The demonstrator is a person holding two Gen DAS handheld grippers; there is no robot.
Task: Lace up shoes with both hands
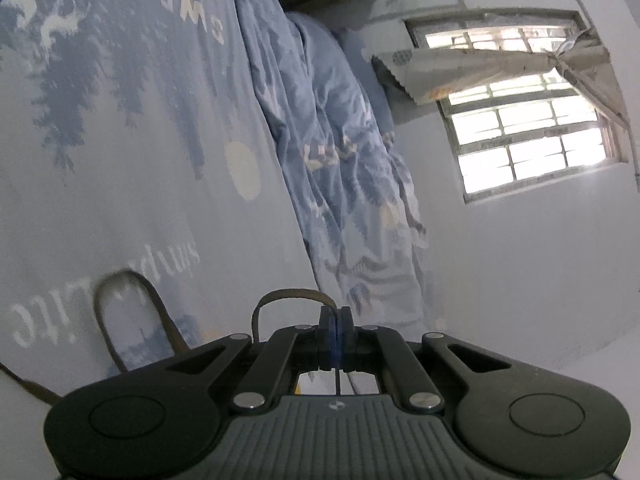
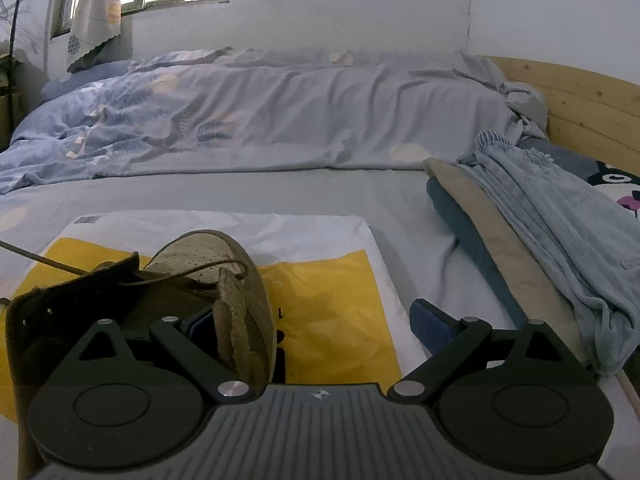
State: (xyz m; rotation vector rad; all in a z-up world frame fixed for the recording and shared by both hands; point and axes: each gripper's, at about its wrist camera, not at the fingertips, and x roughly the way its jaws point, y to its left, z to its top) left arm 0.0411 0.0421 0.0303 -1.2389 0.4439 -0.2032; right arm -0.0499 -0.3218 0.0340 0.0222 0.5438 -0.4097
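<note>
In the right wrist view an olive-brown suede shoe [image 2: 208, 268] lies on a yellow and white plastic bag [image 2: 332, 304] on the bed. My right gripper [image 2: 316, 324] is open wide. Its left finger sits inside the shoe's opening, beside the eyelet flap [image 2: 232, 320], and its right finger [image 2: 430, 320] hovers over the bag. A thin brown lace [image 2: 24, 254] runs from the shoe out to the left. In the left wrist view my left gripper [image 1: 335, 314] is shut on the brown lace [image 1: 280, 294], which curls leftward from the jaws and forms a second loop [image 1: 124, 280] over the bedsheet.
A stack of folded clothes [image 2: 520, 220] lies right of the bag. A rumpled blue duvet [image 2: 240, 120] fills the far side of the bed, with a wooden bed frame [image 2: 580, 100] at the right. A barred window [image 1: 528, 136] sits in the white wall.
</note>
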